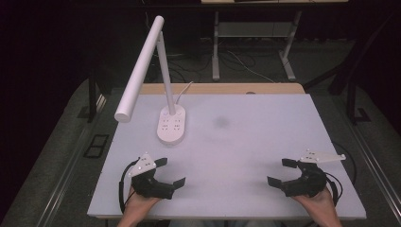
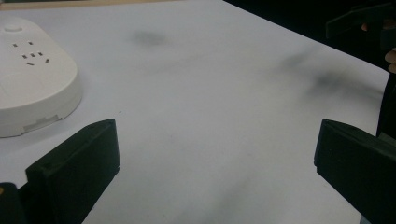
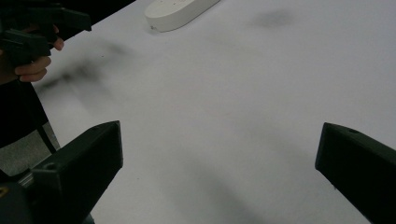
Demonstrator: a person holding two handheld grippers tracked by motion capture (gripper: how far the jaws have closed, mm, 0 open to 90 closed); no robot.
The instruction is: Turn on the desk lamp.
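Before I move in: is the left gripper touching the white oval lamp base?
Apart. The high view shows bare table between the left gripper and the white oval lamp base; its fingers stand open, empty.

table (image 1: 265, 142): white top | on it: desk lamp (image 1: 171, 124) base

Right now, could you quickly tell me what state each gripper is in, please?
Left gripper: open, holding nothing, above the table.
Right gripper: open, holding nothing.
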